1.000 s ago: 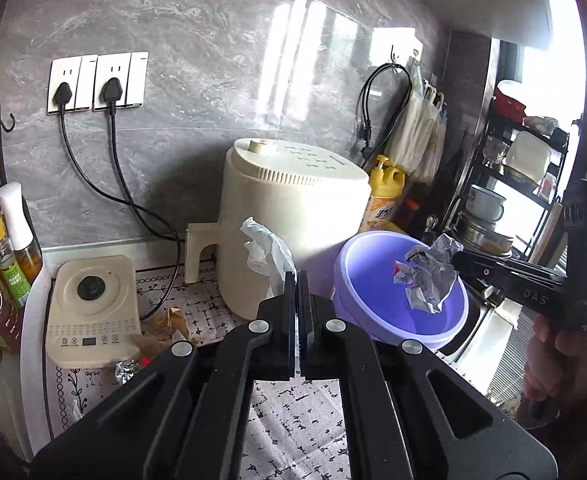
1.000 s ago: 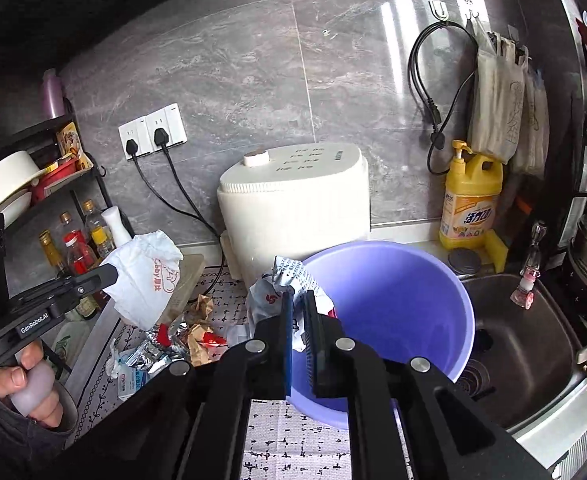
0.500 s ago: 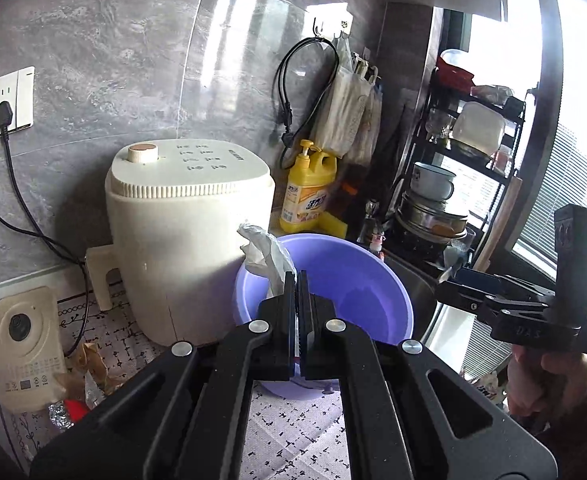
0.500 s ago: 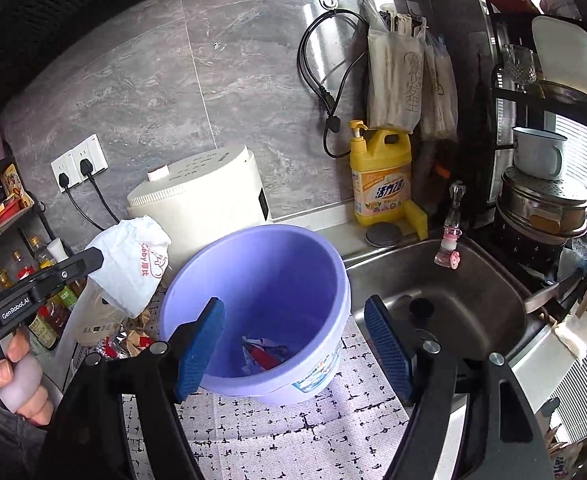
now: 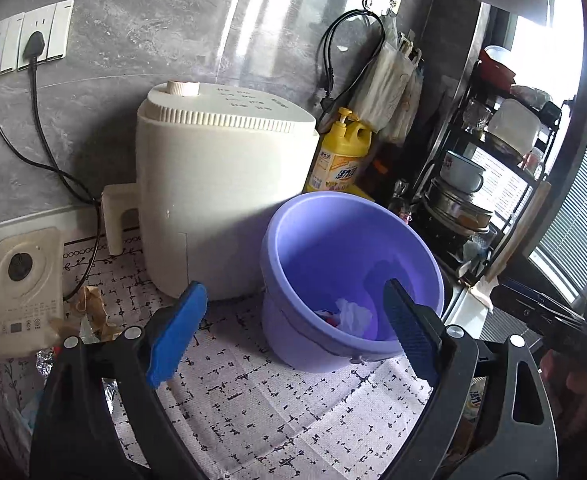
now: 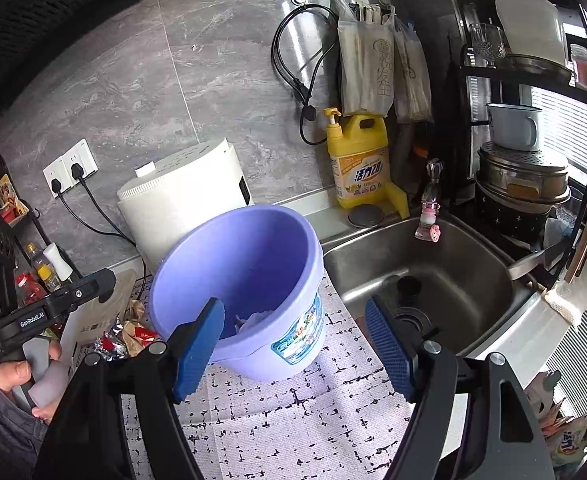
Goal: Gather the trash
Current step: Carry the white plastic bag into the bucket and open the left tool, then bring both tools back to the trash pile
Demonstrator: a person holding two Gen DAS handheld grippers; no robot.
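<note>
The remaining trash (image 6: 127, 334), a loose heap of foil and brown wrappers, is lying on the patterned mat just left of the purple bucket (image 6: 253, 248), at the foot of the cream appliance (image 6: 185, 200). More of the heap (image 5: 91, 312) is showing in the left wrist view, between the bucket and the flat cream device (image 5: 21, 292). Inside the bucket, a white crumpled paper (image 5: 351, 314) is resting on the bottom among coloured scraps. I am holding my left gripper (image 5: 293, 332) over the near rim of the bucket; its jaws have just been opening and are standing wide, with nothing between them. My right gripper (image 6: 293, 344) is also spread wide and empty, its jaws having just been opening, and is pointing at the bucket wall and the sink (image 6: 453, 280) beyond. Judged from this layout, the heap lies leftward of both tools and the left gripper is the nearer one. The heap has no clear long axis, so approach angle seems free.
</note>
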